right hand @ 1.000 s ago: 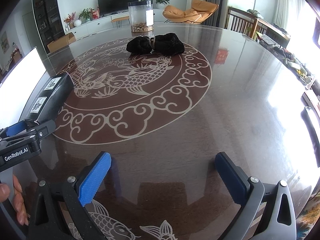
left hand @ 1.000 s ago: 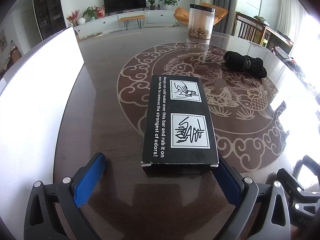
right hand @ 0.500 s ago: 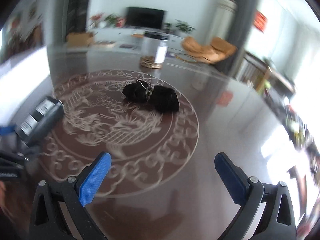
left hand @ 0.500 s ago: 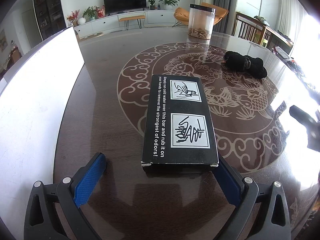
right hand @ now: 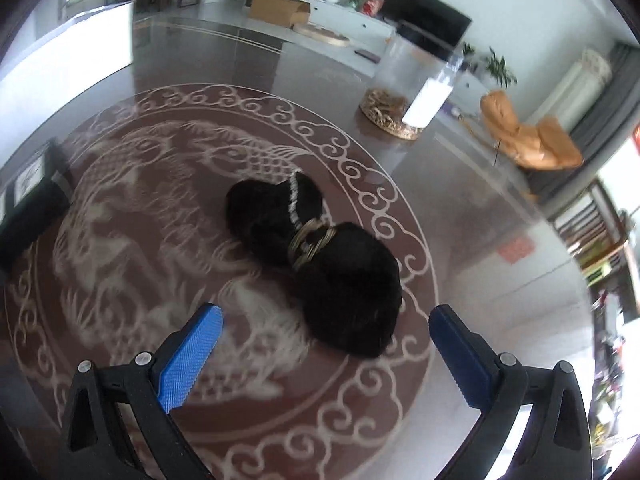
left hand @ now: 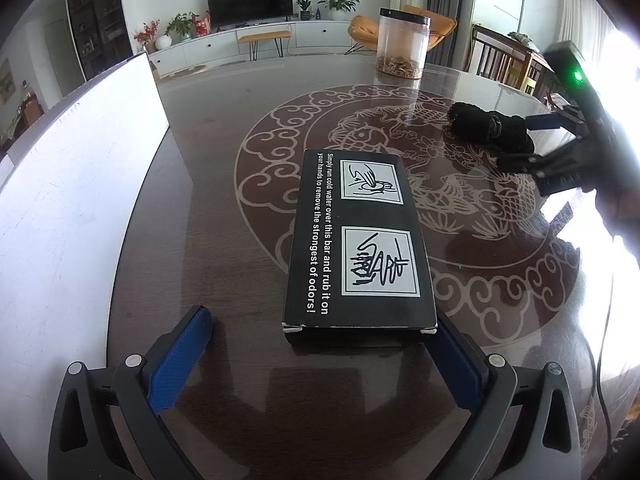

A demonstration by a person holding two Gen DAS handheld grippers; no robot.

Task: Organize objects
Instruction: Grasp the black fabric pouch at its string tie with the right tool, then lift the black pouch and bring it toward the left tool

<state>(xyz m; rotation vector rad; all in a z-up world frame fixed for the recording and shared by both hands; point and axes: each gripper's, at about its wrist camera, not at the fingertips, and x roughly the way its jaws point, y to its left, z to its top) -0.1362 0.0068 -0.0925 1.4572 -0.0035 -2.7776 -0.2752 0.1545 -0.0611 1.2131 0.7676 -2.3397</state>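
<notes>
Black rectangular box [left hand: 360, 240] lies flat on the desk [left hand: 224, 184], over the left rim of the inlaid fish medallion. Its top carries white lettering along one long side and two white-framed line drawings. Left gripper [left hand: 320, 350] sits low at the box's near end, jaws spread; the right jaw touches the near right corner, the left stands apart. Black furry item [right hand: 316, 264] with a beaded band and metal ring lies in the medallion. Right gripper [right hand: 326, 338] hangs above its near end, jaws spread.
</notes>
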